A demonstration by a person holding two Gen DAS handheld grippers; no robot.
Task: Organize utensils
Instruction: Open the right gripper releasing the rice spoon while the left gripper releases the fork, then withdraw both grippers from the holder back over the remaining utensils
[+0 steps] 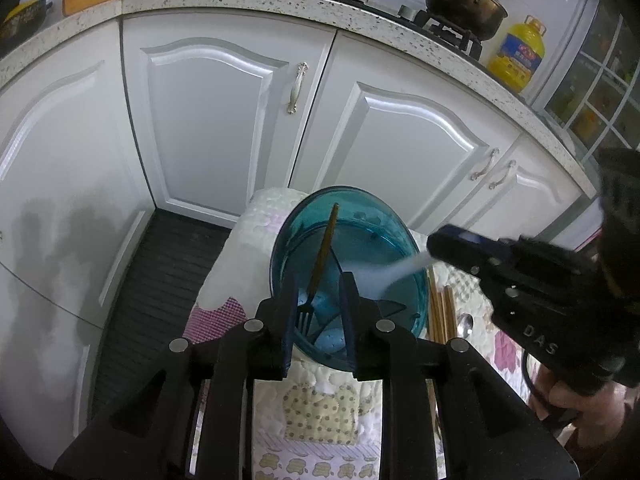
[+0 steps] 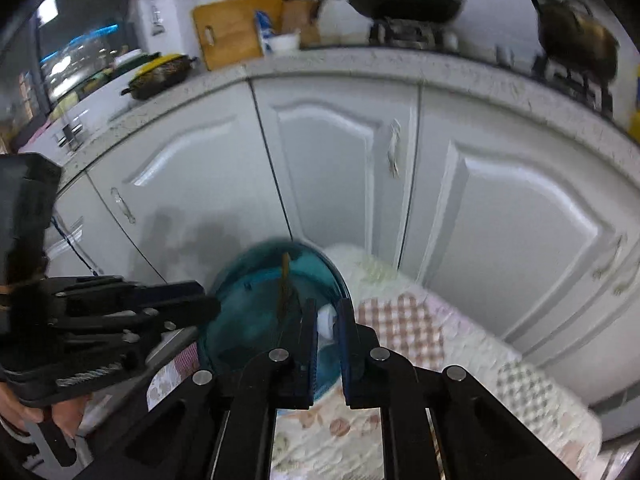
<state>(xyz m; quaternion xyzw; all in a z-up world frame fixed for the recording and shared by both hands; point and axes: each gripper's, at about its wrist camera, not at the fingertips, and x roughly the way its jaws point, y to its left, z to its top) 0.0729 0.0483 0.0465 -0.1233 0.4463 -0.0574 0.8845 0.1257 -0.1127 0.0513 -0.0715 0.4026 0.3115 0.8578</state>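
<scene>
Here the left tongs (image 1: 318, 292) stand narrowly apart with nothing pinched. Through their gap shows the near wall of a blue see-through container (image 1: 360, 216), just beyond the tips. A fork (image 1: 320, 272) with a brownish handle leans inside it, tines down. The right tongs (image 2: 327, 304) reach over the container's rim from the left tongs' right side, their pads close together. A blurred white utensil (image 1: 396, 274) runs from their tip down into the container. Whether the pads grip it I cannot tell. The right tongs' black body carries the raised letters "DAS" (image 1: 540, 340).

Under both tongs lies a quilted cloth (image 1: 320, 408) on which the container stands. To the right of the left tongs, beside the container, lie wooden chopsticks (image 1: 438, 312) and a metal spoon (image 1: 466, 324).

Beyond the tongs stand white cabinet doors (image 1: 216, 120). Above them, far right, is a yellow oil bottle (image 1: 518, 54); its blue label is too small to read. A dark pot (image 1: 464, 2) sits beside it.
</scene>
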